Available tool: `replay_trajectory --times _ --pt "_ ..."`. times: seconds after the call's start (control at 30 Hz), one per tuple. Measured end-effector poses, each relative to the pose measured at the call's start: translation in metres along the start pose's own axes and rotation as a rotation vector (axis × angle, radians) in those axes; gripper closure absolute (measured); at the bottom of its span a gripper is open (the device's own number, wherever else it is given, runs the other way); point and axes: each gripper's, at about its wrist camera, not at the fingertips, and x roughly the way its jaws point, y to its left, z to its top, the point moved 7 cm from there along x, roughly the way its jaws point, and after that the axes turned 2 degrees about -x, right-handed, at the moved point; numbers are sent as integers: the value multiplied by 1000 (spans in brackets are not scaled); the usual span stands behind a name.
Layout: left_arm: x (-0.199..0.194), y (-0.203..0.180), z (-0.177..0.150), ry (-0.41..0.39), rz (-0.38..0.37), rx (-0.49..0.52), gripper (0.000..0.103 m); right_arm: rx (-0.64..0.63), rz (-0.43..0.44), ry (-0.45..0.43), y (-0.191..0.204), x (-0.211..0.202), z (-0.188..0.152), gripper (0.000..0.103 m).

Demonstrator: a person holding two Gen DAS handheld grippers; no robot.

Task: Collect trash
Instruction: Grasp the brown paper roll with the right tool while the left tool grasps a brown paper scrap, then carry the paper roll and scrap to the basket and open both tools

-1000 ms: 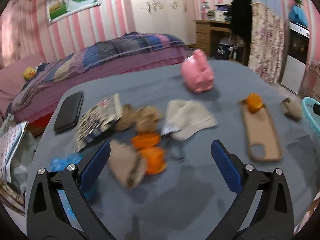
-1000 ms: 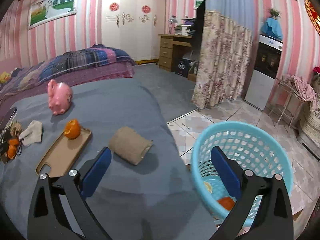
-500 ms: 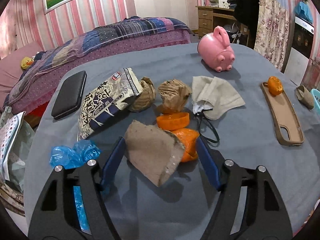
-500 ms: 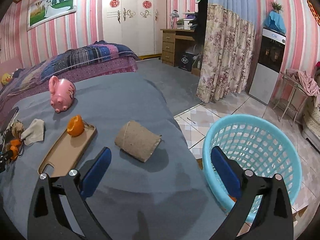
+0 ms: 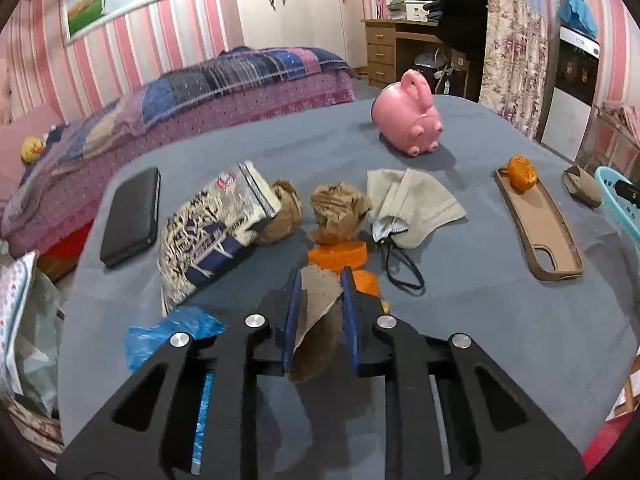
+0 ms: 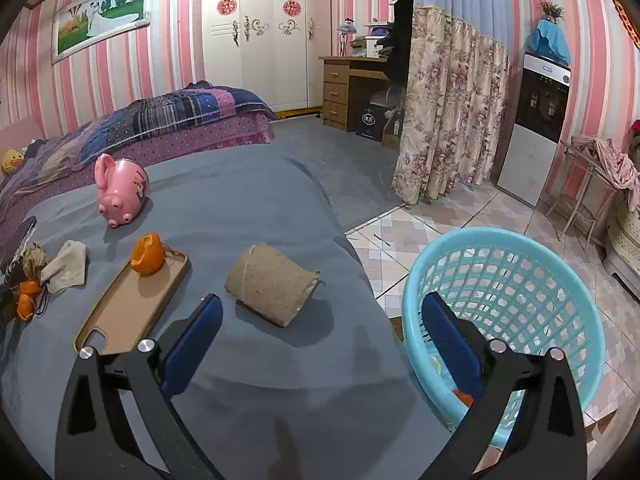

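Where jaws gaped, left gripper (image 5: 318, 286) now pinches cardboard scrap (image 5: 316, 320).

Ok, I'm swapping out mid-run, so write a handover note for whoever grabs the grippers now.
Left gripper: shut on a brown cardboard piece, just above the grey table.
Right gripper: open, empty, between the cardboard roll and the blue basket.
Done: some scraps, one orange, already lie in the basket.
Left: drop the held piece in the basket, then collect the roll, orange peels, crumpled paper, snack bag, blue wrapper and the peel on the phone case.
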Motion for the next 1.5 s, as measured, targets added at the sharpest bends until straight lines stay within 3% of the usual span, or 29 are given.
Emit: replay_trajectory --times 0.2,0.53,0.67,0.93,1.0,1.07,1.17,1.5 --pt "-5 8 12 -12 17 -44 93 2 -5 5 -1 2 -2 6" --pt "-38 28 55 -133 50 -119 93 18 24 26 3 13 -6 6" --pt "-35 22 65 -151 59 -112 93 39 60 44 15 26 -5 6" --pt "-22 12 74 -156 59 -110 93 85 36 82 23 55 1 6" --pt "-20 11 74 -151 50 -115 93 92 53 88 26 59 3 11" --pt "-18 10 75 -149 48 -124 93 56 61 113 33 65 0 33" --pt "-15 8 79 -148 41 -134 93 37 87 123 36 65 -3 42" --pt "-20 -23 90 -171 18 -102 93 -23 100 28 32 24 5 49"
